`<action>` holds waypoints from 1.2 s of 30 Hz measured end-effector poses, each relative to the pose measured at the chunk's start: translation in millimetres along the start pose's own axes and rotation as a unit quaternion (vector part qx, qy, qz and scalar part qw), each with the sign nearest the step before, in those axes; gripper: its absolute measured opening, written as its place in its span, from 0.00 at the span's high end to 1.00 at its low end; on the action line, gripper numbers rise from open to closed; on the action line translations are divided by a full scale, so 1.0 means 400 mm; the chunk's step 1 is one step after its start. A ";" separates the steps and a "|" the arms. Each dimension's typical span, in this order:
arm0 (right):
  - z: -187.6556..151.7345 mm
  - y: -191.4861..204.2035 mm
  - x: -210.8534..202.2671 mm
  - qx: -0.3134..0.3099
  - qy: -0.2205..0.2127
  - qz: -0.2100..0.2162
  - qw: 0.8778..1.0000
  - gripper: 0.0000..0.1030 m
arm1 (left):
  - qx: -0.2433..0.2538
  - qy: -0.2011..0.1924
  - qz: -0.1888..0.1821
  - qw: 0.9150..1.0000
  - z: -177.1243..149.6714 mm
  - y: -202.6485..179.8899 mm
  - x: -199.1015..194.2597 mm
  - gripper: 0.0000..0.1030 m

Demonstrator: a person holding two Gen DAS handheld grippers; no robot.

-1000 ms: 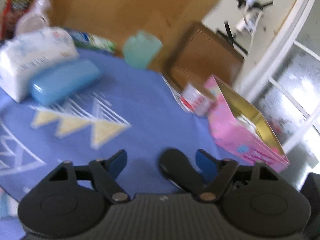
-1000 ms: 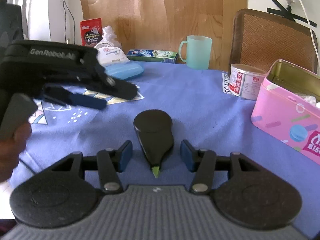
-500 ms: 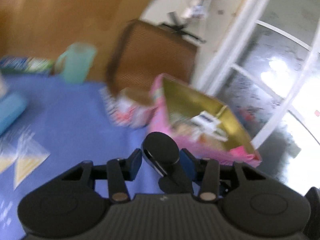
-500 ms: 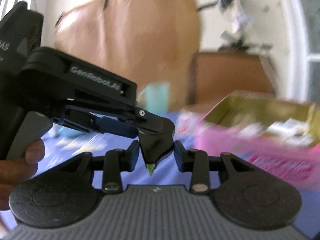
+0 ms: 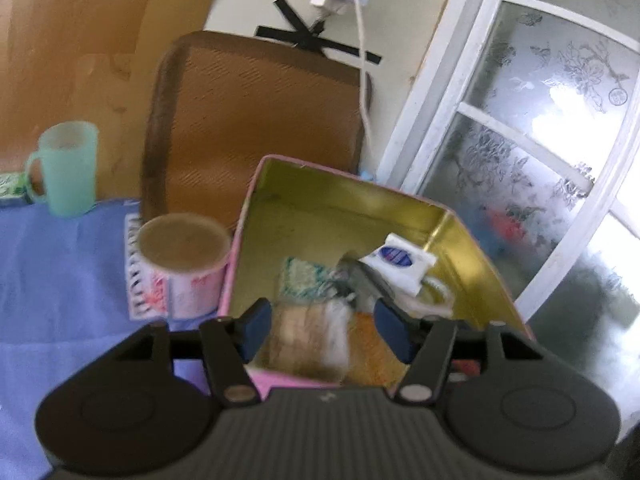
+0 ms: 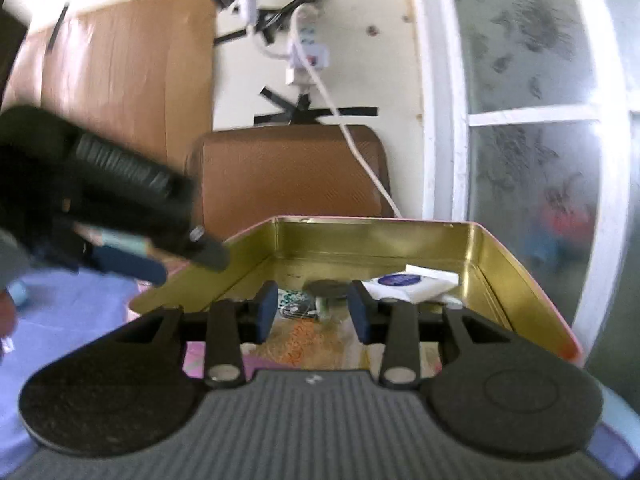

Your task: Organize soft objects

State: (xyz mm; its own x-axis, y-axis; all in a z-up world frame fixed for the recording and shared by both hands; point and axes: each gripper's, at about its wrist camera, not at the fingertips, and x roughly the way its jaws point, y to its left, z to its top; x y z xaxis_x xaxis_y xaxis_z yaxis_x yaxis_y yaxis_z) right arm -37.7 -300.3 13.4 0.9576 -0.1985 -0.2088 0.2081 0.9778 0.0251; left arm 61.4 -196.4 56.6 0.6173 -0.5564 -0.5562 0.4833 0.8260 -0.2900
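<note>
An open pink tin [image 5: 340, 204] [image 6: 380, 236] with a gold inside stands at the table's right end. In it lie a white packet [image 5: 396, 258] [image 6: 412, 282], a green patterned packet [image 5: 304, 280] and an orange packet [image 5: 372, 344]. A black teardrop-shaped object [image 5: 360, 280] [image 6: 328, 288] with a green tip rests among them, free of any pads. My left gripper [image 5: 325, 330] [image 6: 190, 268] hovers over the tin's left side, its jaws opening with nothing between them. My right gripper [image 6: 313, 312] stands open at the tin's near rim, short of the black object.
A round labelled can [image 5: 184, 256] stands against the tin's left wall on the blue cloth [image 5: 60, 280]. Further left sits a mint mug [image 5: 68, 168]. A brown chair back [image 5: 256, 120] rises behind the tin, and a frosted window [image 5: 540, 160] is to the right.
Both grippers swung right from the middle of the table to the tin. The left closed on the black object, carried it over, then opened; the object now lies in the tin.
</note>
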 end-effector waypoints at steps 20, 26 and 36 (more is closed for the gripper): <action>-0.020 -0.023 -0.170 0.201 0.061 0.053 0.976 0.38 | 0.027 -0.014 0.114 0.993 -0.119 0.058 -0.212 0.00; -0.014 0.027 -0.188 0.186 0.065 0.062 0.978 0.37 | 0.011 -0.005 0.136 0.991 -0.144 0.097 -0.238 0.00; 0.002 0.079 -0.209 0.166 0.054 0.071 0.982 0.31 | 0.043 -0.045 0.179 0.982 -0.177 0.095 -0.283 0.00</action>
State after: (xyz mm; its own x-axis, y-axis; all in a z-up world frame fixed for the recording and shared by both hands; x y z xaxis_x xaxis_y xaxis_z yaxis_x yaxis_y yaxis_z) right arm -110.9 -252.9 32.5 0.9586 -0.0359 -0.2824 0.1449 0.9155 0.3754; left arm -34.1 -95.8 53.2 0.8075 -0.2414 -0.5382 0.2746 0.9614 -0.0193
